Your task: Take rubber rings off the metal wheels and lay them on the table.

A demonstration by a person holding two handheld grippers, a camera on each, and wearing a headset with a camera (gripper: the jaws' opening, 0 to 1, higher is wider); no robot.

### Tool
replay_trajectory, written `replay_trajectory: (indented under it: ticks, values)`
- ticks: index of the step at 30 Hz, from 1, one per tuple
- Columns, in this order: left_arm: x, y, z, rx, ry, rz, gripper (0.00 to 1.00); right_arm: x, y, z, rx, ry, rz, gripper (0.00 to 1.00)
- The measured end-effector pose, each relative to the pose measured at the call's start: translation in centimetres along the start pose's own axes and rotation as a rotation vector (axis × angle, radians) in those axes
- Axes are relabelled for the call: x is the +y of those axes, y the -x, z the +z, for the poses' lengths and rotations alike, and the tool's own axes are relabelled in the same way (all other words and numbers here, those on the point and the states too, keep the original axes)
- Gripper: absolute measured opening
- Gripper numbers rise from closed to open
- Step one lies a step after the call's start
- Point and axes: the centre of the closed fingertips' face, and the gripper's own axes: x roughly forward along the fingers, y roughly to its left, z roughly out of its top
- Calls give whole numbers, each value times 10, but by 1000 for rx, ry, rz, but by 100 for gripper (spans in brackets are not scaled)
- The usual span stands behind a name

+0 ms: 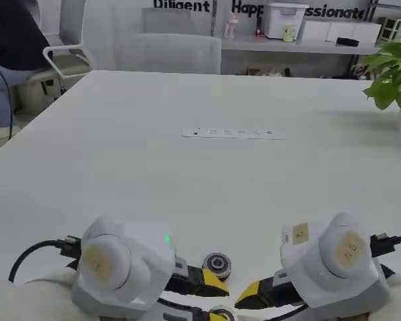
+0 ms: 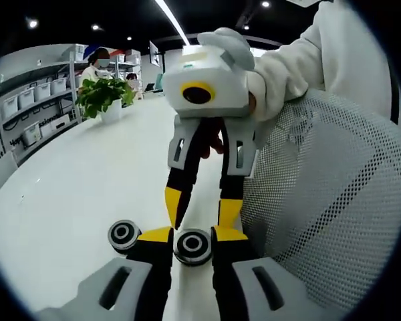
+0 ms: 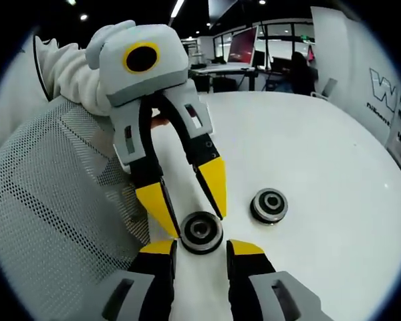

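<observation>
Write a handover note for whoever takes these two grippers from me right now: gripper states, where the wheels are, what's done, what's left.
Left gripper: jaws sit close on either side of the near wheel; I cannot tell if they grip it.
Right gripper: open, facing the left one, tips just short of the same wheel.
Second wheel: lies free on the table, just beyond the jaws.
Done: nothing yet; both wheels wear their dark rubber rings.
Left: pull both rings off and lay them on the table.
</observation>
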Motion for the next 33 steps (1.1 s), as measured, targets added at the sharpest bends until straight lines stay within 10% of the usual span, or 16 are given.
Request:
replay_trajectory:
  ticks: [33]
  values:
    - [4, -3, -11, -48, 10, -20, 8, -6, -4, -9, 28, 82, -18, 11]
